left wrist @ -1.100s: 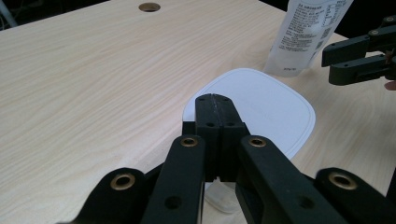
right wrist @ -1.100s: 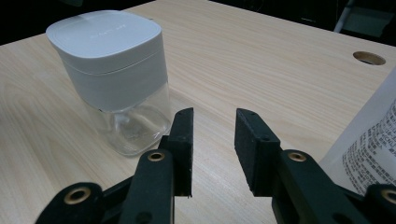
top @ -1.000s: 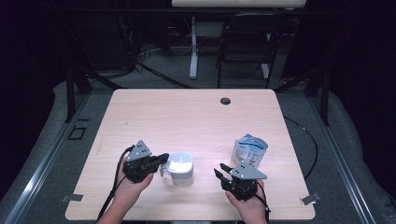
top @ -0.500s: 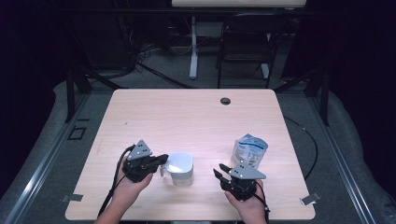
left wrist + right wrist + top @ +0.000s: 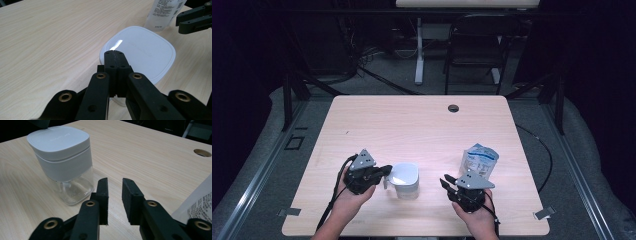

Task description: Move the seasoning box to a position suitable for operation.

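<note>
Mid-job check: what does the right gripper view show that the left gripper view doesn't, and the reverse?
Right gripper view: the container side-on, with a clear lower body under its white lid; the cable hole; the gap in the right gripper, whose jaws have just been closing with nothing between them. Left gripper view: the left gripper, jaws shut together, above the lid's top face. Shared: container, pouch, wooden table.

Bright table, dark surroundings, glare on lid.
</note>
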`<state>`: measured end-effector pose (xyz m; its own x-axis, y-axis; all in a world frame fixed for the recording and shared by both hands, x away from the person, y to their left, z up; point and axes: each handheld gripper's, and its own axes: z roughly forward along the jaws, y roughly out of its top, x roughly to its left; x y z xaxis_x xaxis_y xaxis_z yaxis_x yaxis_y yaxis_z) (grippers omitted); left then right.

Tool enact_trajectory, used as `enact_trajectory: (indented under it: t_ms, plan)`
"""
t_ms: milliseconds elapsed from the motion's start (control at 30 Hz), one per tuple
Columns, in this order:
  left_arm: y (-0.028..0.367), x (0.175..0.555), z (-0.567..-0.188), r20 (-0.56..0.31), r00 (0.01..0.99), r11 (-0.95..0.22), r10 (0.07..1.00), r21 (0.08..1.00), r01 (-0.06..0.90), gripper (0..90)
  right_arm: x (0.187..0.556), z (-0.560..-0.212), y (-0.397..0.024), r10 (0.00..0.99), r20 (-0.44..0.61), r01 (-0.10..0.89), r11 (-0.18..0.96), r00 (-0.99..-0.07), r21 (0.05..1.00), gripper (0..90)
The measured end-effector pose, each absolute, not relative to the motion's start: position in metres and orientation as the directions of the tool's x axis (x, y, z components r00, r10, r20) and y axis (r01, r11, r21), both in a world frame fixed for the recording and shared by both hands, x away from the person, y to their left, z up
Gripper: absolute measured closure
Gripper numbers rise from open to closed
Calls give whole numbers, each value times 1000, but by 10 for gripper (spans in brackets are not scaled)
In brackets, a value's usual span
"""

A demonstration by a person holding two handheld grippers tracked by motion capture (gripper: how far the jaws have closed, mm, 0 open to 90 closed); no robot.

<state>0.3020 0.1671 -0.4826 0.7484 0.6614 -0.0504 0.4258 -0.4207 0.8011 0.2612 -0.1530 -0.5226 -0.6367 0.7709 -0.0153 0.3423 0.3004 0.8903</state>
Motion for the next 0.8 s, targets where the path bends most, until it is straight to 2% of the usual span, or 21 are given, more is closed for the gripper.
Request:
enact_trajectory:
  t_ms: [67,200,800]
  plan:
    - [168,301,-483,-52,746,-418,664,802,427,900,262,-522,-152,767,-13,344,303,-641,889,836]
    - [168,301,-484,-58,743,-411,666,803,431,900,263,-522,-151,757,-17,342,315,-653,886,898]
    - [168,301,-484,-59,739,-403,671,807,431,900,267,-517,-127,682,-53,298,386,-730,873,900]
